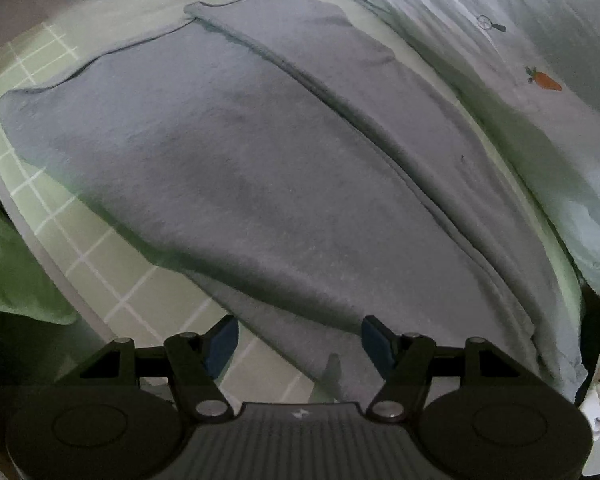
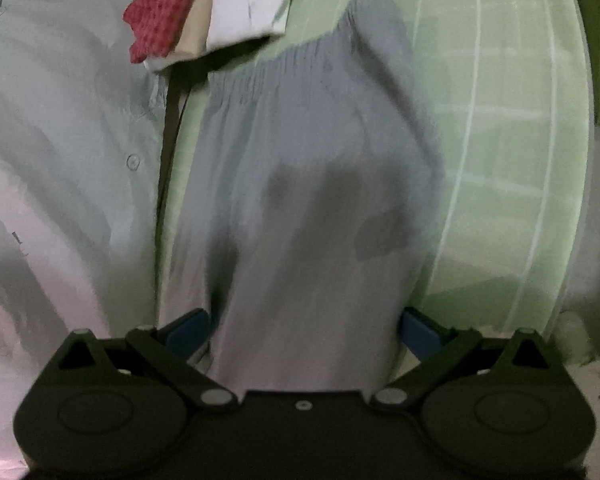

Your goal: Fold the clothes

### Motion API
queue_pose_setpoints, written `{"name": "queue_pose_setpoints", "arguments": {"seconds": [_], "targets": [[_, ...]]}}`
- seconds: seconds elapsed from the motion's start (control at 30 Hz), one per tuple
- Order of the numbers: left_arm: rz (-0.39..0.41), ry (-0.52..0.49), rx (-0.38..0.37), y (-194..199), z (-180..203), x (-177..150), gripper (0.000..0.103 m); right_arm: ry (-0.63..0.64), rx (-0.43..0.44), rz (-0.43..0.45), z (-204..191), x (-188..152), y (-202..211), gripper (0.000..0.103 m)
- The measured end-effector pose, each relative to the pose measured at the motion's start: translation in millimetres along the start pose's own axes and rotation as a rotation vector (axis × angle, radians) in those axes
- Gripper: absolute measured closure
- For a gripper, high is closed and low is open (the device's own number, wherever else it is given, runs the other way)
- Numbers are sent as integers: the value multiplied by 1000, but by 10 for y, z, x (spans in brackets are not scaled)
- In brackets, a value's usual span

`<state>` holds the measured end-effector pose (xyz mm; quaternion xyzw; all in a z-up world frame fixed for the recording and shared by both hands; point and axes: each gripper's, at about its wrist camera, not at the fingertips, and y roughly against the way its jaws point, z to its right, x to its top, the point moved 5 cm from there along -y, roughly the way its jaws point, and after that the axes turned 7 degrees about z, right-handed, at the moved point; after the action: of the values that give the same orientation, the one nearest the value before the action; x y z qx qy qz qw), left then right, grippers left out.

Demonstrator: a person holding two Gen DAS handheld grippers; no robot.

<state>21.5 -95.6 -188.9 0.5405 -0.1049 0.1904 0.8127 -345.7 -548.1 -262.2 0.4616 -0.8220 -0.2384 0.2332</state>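
Left gripper (image 1: 299,338) open over grey trousers (image 1: 260,168); waistband (image 2: 268,76) right-view only.

Both views are dim and grainy, with fisheye bending and black corners. The right wrist view is smeared by motion blur; soft claw shadows darken the grey trousers (image 2: 312,200) there.

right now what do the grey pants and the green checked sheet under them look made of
Grey pants: soft matte knit, probably cotton jersey or fleece; fuzzy surface, gathered elastic waistband.
Green checked sheet: thin smooth woven fabric, likely cotton, matte, with printed white grid lines; the fibre cannot be told.
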Motion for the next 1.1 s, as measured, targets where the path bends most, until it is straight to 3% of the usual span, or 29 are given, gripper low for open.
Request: {"name": "queue_pose_setpoints", "arguments": {"seconds": [0.17,0.4,0.8,1.0,1.07,1.1], "targets": [[-8,147,-46,-7,-270,105,33,-6,1,-19,-71,-101,-54,1],[42,362,-39,45,-806,354,33,-7,-7,-13,-126,-197,-94,1],[75,425,-53,-14,-1090,686,33,-9,-27,14,-169,-432,-93,1],[125,518,-76,-28,-1229,853,33,-73,-22,61,-115,-408,-72,1],[149,539,-80,-24,-1269,902,33,-86,-26,84,-100,-370,-65,6],[159,550,-81,-22,-1285,921,33,-89,-40,101,-88,-344,-56,16]]}}
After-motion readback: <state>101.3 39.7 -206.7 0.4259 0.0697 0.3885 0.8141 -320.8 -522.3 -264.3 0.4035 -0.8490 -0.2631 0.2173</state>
